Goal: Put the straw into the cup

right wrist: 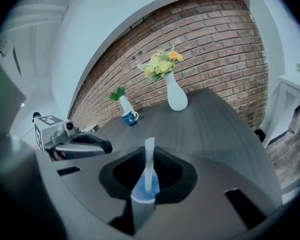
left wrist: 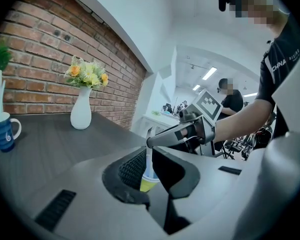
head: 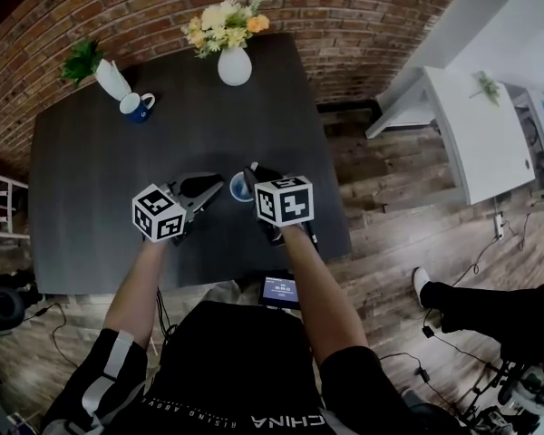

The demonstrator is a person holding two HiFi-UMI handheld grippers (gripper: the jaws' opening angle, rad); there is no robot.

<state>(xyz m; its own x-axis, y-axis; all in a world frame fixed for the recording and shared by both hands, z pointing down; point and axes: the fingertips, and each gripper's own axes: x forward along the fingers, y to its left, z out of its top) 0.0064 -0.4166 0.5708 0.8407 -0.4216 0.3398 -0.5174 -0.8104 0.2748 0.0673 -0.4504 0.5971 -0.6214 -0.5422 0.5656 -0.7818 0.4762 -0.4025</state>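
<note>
- The cup (head: pixel 240 188) is set on the dark tabletop (head: pixel 118 198), near its front edge; both tongs are gathered closely around the cup.
- The straw (right wrist: pixel 149 159) is pinched by the right tongs (head: pixel 254 172), which are closed on it directly above the cup; it is held upright, and its lower end appears to be at or just inside the cup's mouth.
- The left tongs (head: pixel 213 188) are parted only narrowly and seem to grip nothing; the cup is seen through their gap, just past the tips; whether the tips touch the cup's side cannot be settled.
- The task is judged nearly done; the straw has not been released.
- A tip-over is the main risk; the cup looks small and light, and it could be toppled by a sideways pull on the straw.
- If the straw is let go while tilted or only shallowly seated, it could lean on the rim and fall out of the cup, or drag the cup over.
- A nudge from the left tongs could slide the cup from under the straw; the two tongs could also be knocked together above the cup.
- The straw could be lifted back out if it sticks to the pads on release.
</note>
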